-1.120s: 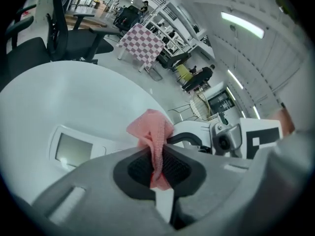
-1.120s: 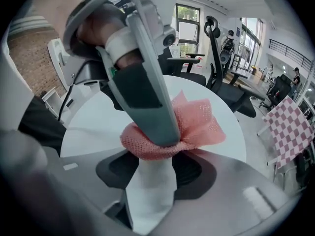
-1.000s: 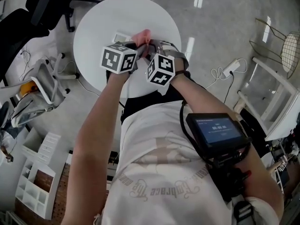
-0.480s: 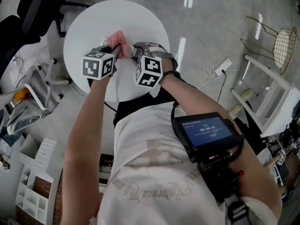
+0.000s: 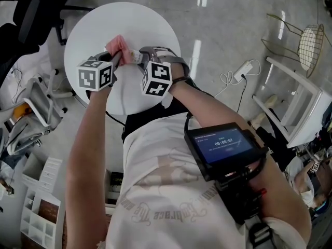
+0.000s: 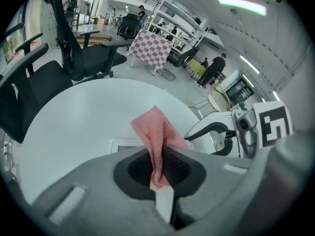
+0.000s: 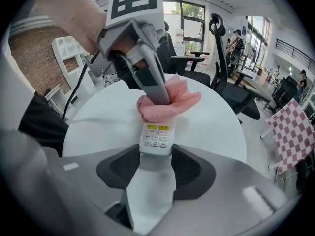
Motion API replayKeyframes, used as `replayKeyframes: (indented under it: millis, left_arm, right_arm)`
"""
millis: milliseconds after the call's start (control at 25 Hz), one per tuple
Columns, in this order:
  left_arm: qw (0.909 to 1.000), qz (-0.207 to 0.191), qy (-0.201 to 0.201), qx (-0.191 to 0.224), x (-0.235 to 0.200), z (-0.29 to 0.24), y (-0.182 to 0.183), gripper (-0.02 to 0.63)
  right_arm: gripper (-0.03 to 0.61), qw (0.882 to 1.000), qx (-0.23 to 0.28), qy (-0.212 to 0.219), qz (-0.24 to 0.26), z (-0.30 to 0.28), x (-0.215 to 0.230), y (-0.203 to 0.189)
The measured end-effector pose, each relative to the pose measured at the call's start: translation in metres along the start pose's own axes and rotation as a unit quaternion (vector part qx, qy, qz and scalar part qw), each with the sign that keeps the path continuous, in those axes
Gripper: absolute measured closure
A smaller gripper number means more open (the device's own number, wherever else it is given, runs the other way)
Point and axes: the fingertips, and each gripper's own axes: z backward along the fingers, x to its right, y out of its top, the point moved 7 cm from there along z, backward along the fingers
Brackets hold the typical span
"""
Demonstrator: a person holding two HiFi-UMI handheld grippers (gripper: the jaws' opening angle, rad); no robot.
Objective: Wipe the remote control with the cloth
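Note:
A white remote control (image 7: 156, 137) with yellow and white buttons sticks out of my right gripper (image 7: 156, 154), whose jaws are shut on its near end. Its far end is covered by the pink cloth (image 7: 170, 104). My left gripper (image 7: 155, 87) is shut on that cloth and presses it down onto the remote. In the left gripper view the cloth (image 6: 158, 136) stands pinched between the jaws of the left gripper (image 6: 158, 157). From the head view both grippers hover over the round white table (image 5: 150, 25), the left gripper (image 5: 115, 58) with the cloth (image 5: 118, 44), the right gripper (image 5: 140, 56) beside it.
A black office chair (image 5: 31, 9) stands behind the table at the upper left. White shelf units (image 5: 41, 211) lie on the floor at the lower left. A power strip (image 5: 244, 69), a white frame (image 5: 301, 108) and a wire chair (image 5: 311, 40) are to the right.
My left gripper has carried the cloth leftward along the remote, away from the right gripper. The right gripper has kept its hold in place.

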Motion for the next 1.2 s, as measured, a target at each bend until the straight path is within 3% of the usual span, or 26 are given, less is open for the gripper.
replayKeyframes:
  millis: [320, 600, 960, 1200]
  left_arm:
    - [0.9973, 0.044, 0.058, 0.007, -0.052, 0.024, -0.008, 0.595]
    - [0.9945, 0.023, 0.101, -0.015, -0.078, 0.034, -0.003, 0.595]
    - [0.9953, -0.084, 0.004, -0.049, -0.012, 0.003, 0.007, 0.595]
    - [0.9981, -0.034, -0.046, -0.021, 0.031, -0.013, 0.008, 0.595]
  right_arm:
    - [0.367, 1.000, 0.002, 0.005, -0.009, 0.002, 0.000, -0.001]
    - [0.367, 1.000, 0.004, 0.008, -0.006, 0.004, 0.002, -0.003]
    - [0.367, 1.000, 0.000, 0.009, -0.008, 0.002, 0.003, -0.004]
    - [0.367, 1.000, 0.000, 0.009, -0.004, 0.001, 0.006, -0.004]
